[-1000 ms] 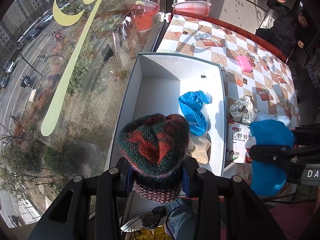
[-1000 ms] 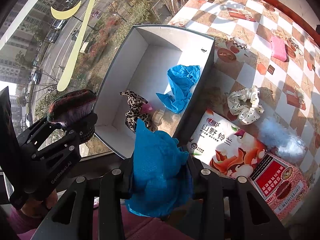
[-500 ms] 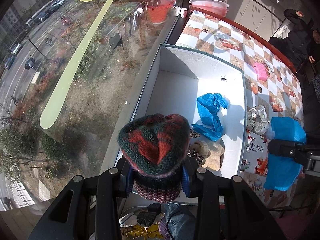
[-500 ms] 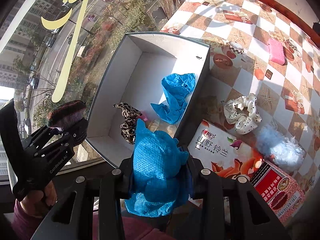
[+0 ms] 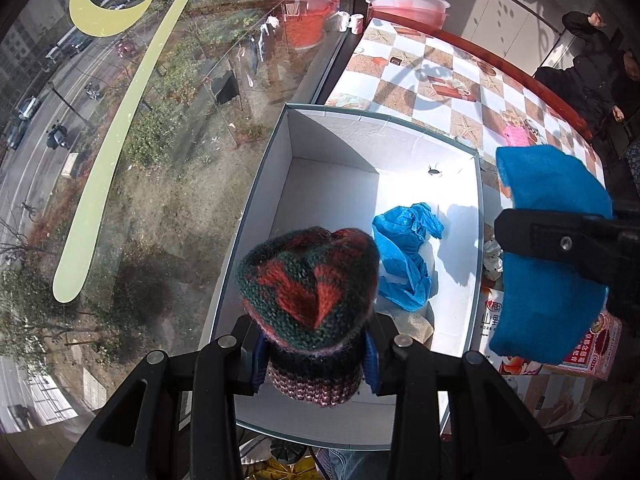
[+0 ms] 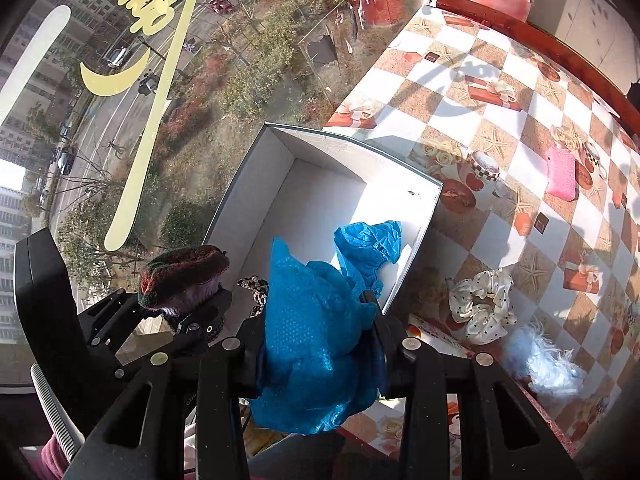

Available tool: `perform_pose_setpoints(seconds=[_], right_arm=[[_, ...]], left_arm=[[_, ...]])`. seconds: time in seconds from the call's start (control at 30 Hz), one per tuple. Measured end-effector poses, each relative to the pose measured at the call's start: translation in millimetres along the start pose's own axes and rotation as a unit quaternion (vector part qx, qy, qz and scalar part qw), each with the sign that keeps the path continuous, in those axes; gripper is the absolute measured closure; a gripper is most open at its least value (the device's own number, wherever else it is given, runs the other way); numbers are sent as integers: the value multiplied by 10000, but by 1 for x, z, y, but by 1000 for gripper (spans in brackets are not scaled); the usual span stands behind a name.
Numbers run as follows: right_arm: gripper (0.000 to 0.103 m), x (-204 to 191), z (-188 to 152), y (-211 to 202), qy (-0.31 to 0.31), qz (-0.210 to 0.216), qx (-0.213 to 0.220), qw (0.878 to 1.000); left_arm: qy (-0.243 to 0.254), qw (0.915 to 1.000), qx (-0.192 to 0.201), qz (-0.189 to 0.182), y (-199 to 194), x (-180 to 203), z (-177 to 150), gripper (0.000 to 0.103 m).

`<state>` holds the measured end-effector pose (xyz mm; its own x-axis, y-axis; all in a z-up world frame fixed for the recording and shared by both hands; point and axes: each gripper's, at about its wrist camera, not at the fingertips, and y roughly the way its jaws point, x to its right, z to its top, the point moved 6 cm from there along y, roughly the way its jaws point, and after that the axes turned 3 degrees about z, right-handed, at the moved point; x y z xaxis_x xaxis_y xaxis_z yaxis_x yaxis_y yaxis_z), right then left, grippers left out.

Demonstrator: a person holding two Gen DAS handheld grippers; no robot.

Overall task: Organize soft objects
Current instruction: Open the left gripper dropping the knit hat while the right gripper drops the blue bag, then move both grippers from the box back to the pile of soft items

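My left gripper is shut on a red-and-green knit hat and hangs over the near end of the open white box. My right gripper is shut on a crumpled blue cover, over the box's near right corner. In the left wrist view this right gripper and its blue cover hang beside the box's right wall. Inside the box lie another blue cover, a tan soft piece and a leopard-print scrunchie.
On the checkered tablecloth right of the box lie a polka-dot scrunchie, a white fluffy tuft, a pink pad and snack packets. A window pane borders the box's left side. A person in dark clothes sits beyond the table.
Both grippers have shifted with their loads still clamped. The box now lies more squarely under them, and the right gripper's blue cover has come up close to the box's right wall.
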<state>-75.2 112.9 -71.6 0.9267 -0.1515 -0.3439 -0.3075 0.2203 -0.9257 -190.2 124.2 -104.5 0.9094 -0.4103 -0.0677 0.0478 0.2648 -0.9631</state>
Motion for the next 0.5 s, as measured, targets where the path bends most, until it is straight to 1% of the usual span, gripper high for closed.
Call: perform_pose_setpoints(seconds=[0.13,0.23,0.27,0.3,0.33,0.37,0.4,0.43,0.47,0.5], right_arm=[[64,-4,7,4,-70,-22,6,10000],[64,-6,11,5,-93,-22,32,9999],[63,-7,12,5,-99,-8,48,9999],[59,-7,12,4,-95,17,56,9999],[58,-7,13,4,-86,44,58,9999],[58,-7,13,3,-71,69,47,9999],[53,-6,13,3,-49,74,32,10000],[46,-4,14,3,-13,74,35,10000],[28,-2,14,2,29,82,61,9999],[18,0,15,0,80,107,93,9999]], left_arm=[[10,10000,3,53,1,1,2,62],[31,9999,77,64,-1,1,5,60],[56,9999,107,80,-2,2,5,56],[89,9998,133,93,-3,2,5,54],[121,9997,166,110,-3,3,6,50],[145,9996,190,130,-4,3,6,43],[151,9996,221,136,-5,3,6,33],[133,9995,258,109,-6,4,6,27],[103,9995,304,55,-7,4,7,20],[55,9993,363,-9,-9,4,8,17]])
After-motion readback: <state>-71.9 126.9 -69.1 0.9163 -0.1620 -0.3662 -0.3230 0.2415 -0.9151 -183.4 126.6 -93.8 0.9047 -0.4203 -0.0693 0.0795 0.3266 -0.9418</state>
